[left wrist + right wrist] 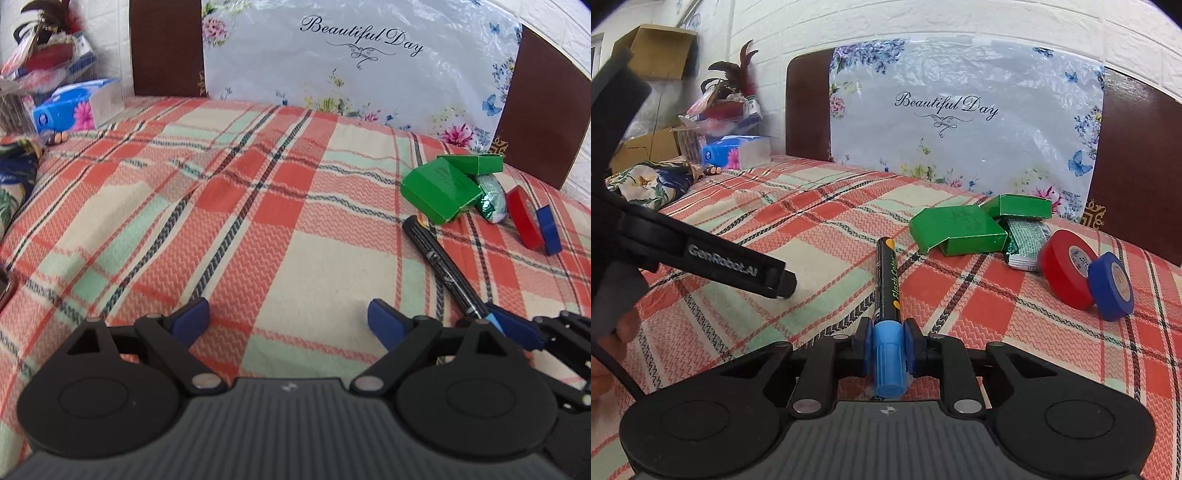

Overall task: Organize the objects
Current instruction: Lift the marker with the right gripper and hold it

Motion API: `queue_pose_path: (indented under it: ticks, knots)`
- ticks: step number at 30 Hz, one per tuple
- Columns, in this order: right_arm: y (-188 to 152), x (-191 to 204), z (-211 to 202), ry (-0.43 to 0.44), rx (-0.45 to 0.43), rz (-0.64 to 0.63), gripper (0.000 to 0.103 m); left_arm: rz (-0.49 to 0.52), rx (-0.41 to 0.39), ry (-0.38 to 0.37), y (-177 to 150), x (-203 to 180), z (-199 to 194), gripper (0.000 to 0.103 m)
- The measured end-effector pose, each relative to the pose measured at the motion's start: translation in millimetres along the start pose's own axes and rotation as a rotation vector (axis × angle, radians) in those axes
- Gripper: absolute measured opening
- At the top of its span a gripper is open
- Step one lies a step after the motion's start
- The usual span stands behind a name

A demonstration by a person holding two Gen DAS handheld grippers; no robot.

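Observation:
My right gripper (888,341) is shut on the blue cap of a black marker (886,280), which points forward over the plaid bedspread (820,236). The marker (441,264) and the right gripper's blue fingertip (515,326) also show at the right of the left wrist view. My left gripper (288,317) is open and empty above the bedspread (221,206). Ahead lie an open green box (955,229), a foil packet (1025,242), a red tape roll (1067,267) and a blue tape roll (1110,286), touching each other.
A plastic bag printed "Beautiful Day" (960,110) leans on the brown headboard (807,103). A tissue box (737,151), floral cloth (650,181) and clutter sit at the far left. The left gripper's black body (701,258) crosses the left side.

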State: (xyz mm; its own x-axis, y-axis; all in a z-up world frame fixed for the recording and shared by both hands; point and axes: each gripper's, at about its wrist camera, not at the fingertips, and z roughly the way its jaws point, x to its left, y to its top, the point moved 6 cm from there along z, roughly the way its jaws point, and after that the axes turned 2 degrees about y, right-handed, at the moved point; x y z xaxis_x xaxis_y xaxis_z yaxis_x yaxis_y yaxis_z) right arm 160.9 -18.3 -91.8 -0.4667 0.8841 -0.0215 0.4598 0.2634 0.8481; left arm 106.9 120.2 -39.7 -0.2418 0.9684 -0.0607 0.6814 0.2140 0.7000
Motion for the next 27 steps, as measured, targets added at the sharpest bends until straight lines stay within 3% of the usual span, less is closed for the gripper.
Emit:
queue_pose_path:
  ticks: [10,27]
  knots:
    - [0,2,0,-0.006,0.000,-0.007,0.018,-0.082,0.056,-0.089,-24,10,-34,0.094]
    - [0,4,0,-0.024,0.001,-0.026,0.018,-0.108,0.067,-0.068,-32,26,-42,0.092]
